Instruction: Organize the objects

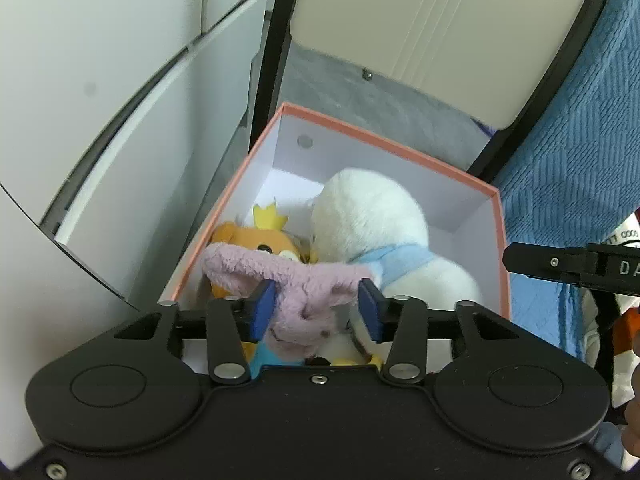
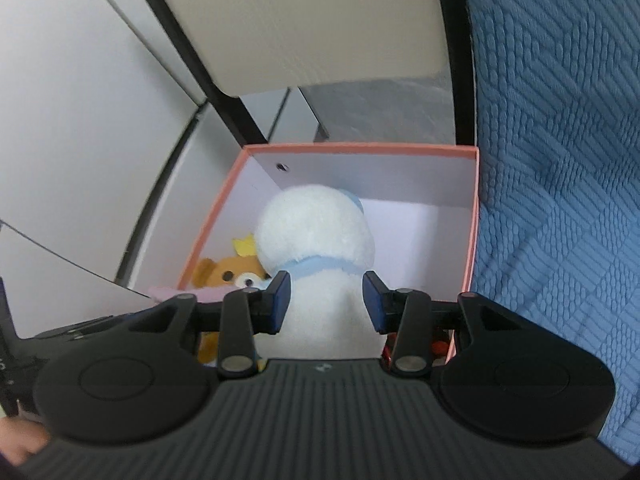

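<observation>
Plush toys are sitting in a pink-rimmed cardboard box (image 1: pixel 440 164): left gripper (image 1: pixel 316 308) is straddling a pink fuzzy toy (image 1: pixel 296 280), jaws parted; right gripper (image 2: pixel 326 300) is pinching a white blue-scarfed plush (image 2: pixel 316 232), at twelve o'clock from it.

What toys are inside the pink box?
Inside the pink box are a big white plush with a light blue scarf, a brown teddy bear wearing a yellow crown, and a pink fuzzy plush. Whatever lies beneath them is covered.

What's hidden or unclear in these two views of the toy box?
- Pink plush: lower body, left wrist view, hidden by left gripper.
- White plush: face turned away, right wrist view; base hidden by right gripper.
- Bear: body behind white plush.
- Red items: too small.
- Box: near wall cut off.
</observation>
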Demonstrator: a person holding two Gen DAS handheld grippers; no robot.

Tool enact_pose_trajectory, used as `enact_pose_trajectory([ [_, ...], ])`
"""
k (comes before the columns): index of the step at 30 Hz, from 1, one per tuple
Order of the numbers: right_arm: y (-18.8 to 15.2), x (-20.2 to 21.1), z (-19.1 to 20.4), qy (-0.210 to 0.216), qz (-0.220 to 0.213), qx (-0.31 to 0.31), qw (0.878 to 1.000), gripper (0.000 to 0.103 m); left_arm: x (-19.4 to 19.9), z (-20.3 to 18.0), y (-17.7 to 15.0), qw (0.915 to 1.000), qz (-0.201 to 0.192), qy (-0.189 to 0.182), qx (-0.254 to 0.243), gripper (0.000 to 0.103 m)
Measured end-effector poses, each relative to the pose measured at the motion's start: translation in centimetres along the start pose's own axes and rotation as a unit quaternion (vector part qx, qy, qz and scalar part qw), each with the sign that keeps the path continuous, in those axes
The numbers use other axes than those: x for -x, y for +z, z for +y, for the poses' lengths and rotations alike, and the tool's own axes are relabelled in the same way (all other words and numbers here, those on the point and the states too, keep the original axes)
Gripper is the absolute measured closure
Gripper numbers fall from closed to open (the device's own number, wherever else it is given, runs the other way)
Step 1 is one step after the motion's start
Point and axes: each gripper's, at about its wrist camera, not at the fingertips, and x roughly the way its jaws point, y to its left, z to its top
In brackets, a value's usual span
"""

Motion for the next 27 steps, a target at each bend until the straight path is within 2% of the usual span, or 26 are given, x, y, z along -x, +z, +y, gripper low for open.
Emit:
enact_pose_trajectory([
  [7, 0.0, 4.8, 2.0, 0.02, -0.037, 0.022, 0.999, 0.059, 4.9, -1.1, 0.5, 0.9991, -0.041, 0.0, -0.005, 0.019],
  [10, -0.4, 7.2, 2.8, 0.027, -0.054, 0.033, 0.998, 0.059, 7.5, -1.9, 0.5, 0.998, -0.062, -0.001, -0.013, 0.011],
  [13, -1.1, 9.9, 3.5, 0.034, -0.071, 0.045, 0.996, 0.059, 10.2, -2.8, 0.0, 0.9964, -0.083, 0.001, -0.021, 0.006],
  [18, -2.8, 13.3, 4.4, 0.033, -0.097, 0.065, 0.993, 0.059, 14.5, -4.0, -1.2, 0.9933, -0.111, -0.001, -0.033, 0.005],
  [22, -4.9, 15.6, 4.5, 0.037, -0.108, 0.067, 0.991, 0.059, 17.6, -4.9, -2.8, 0.9905, -0.131, -0.004, -0.041, 0.001],
  [27, -7.7, 18.1, 4.5, 0.04, -0.125, 0.069, 0.989, 0.059, 20.8, -6.0, -5.4, 0.9873, -0.149, -0.004, -0.054, 0.001],
])
